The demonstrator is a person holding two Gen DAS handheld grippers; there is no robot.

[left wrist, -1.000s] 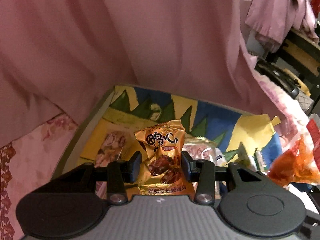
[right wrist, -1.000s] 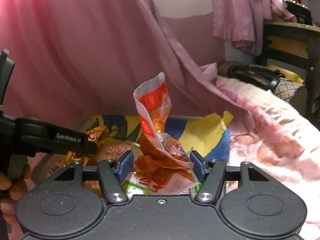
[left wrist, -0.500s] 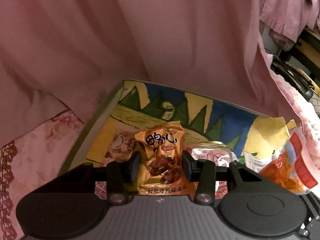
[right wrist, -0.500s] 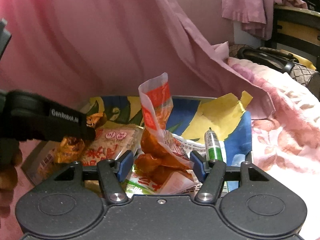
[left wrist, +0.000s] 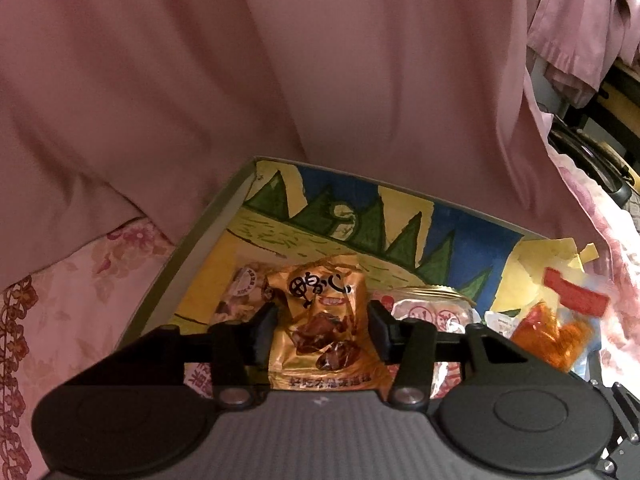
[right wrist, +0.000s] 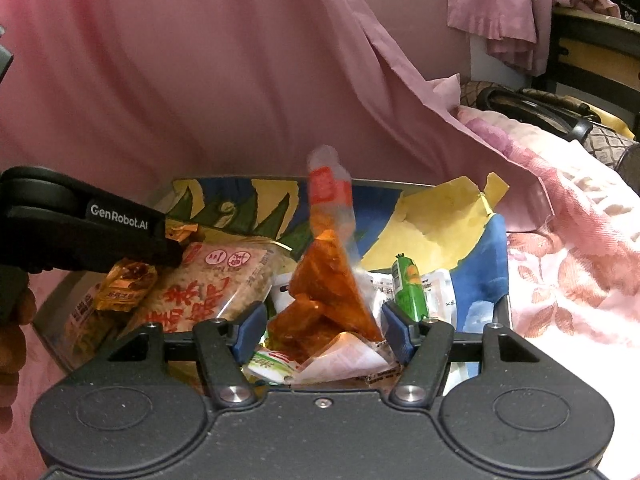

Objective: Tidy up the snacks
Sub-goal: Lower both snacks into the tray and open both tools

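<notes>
Over a painted tray [right wrist: 498, 240] on a pink bed, the left hand-held gripper [left wrist: 322, 326] pinches a gold snack packet [left wrist: 320, 320] and the right hand-held gripper [right wrist: 322, 330] an orange one [right wrist: 328, 292], each apparently next needing a clear spot for release.

Right tongs [right wrist: 322, 330] over painted box [right wrist: 496, 240], blue pads either side of orange-red snack pouch [right wrist: 332, 292]; pouch stands upright, its top blurred. Whether pads press pouch unclear. Green sausage stick [right wrist: 408, 288] just right of pouch, leaning on white packets. Rice-cracker pack [right wrist: 216, 284] with red characters lies left in box. Left tongs [right wrist: 176, 246], marked GenRobot.AI, reach in from left edge, tips at gold snack packet [right wrist: 126, 286]. Pink curtain [right wrist: 200, 80] behind; floral bedding [right wrist: 568, 240] to right.
</notes>
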